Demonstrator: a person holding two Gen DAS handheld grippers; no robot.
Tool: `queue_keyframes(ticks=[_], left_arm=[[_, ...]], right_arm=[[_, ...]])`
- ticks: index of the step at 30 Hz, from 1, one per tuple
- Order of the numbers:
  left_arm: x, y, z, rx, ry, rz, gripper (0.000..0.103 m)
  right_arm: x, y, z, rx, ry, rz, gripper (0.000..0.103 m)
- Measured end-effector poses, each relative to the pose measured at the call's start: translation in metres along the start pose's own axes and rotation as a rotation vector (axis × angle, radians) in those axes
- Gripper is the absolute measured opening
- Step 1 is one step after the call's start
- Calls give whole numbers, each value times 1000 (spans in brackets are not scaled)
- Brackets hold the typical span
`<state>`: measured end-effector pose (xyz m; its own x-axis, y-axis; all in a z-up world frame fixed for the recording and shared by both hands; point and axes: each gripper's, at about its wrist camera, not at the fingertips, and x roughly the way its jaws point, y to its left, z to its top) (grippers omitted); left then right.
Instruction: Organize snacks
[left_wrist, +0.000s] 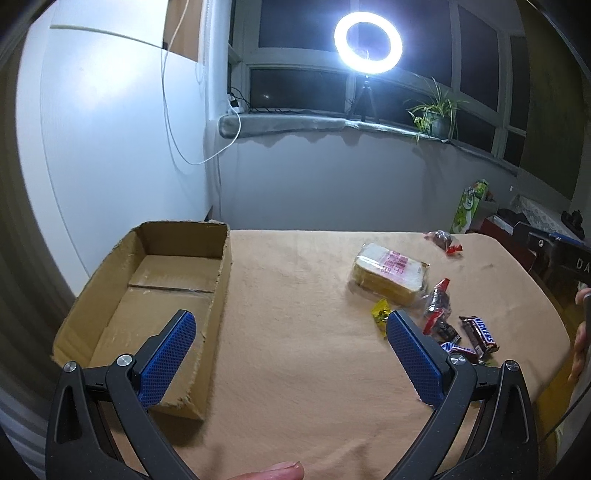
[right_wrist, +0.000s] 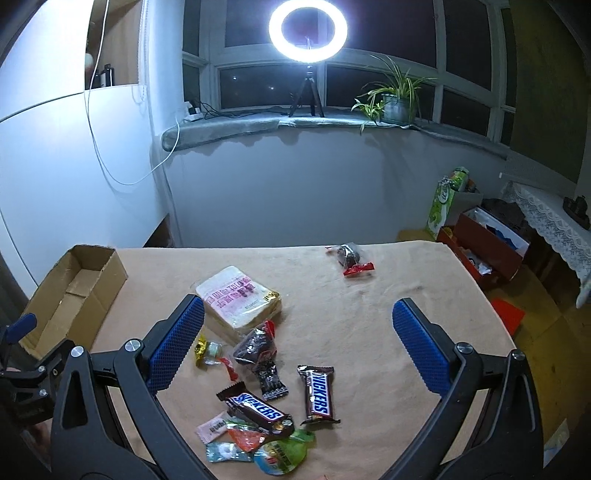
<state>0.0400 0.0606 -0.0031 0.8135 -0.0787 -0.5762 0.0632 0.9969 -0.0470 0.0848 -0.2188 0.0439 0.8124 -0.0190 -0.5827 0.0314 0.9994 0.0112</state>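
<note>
Gaping right gripper (right_wrist: 295, 347) above scattered snacks (right_wrist: 258, 369)

Open cloth between the box and the snack cluster

The cardboard box (left_wrist: 155, 302) sits along the worktop's (left_wrist: 295, 332) left edge with its top open and its floor bare, its upright walls the only barrier to entering from the side. Between the box and the bread pack (left_wrist: 389, 273) a wide strip of cloth lies free, running from the near edge to the far edge. Toward the right edge the snacks crowd together: two Snickers bars (right_wrist: 319, 393) and small candies (right_wrist: 210, 349) lie touching or just beside one another. A lone red-ended candy (right_wrist: 351, 258) lies apart near the far edge.
</note>
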Motion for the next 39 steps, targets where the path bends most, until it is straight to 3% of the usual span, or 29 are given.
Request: queue_keyframes(ticks=[15, 23, 31, 39], left_arm=[[5, 13, 11, 20, 12, -45, 103], [-11, 20, 6, -51, -24, 18, 103], [-18, 22, 13, -105, -44, 84, 103], [-12, 29, 19, -70, -59, 92, 103]], right_arm=[[-21, 17, -12, -37, -8, -74, 103], [-28, 9, -20, -98, -54, -53, 103], [-21, 1, -5, -127, -81, -13, 103], [-3, 8, -1, -107, -58, -4, 103]])
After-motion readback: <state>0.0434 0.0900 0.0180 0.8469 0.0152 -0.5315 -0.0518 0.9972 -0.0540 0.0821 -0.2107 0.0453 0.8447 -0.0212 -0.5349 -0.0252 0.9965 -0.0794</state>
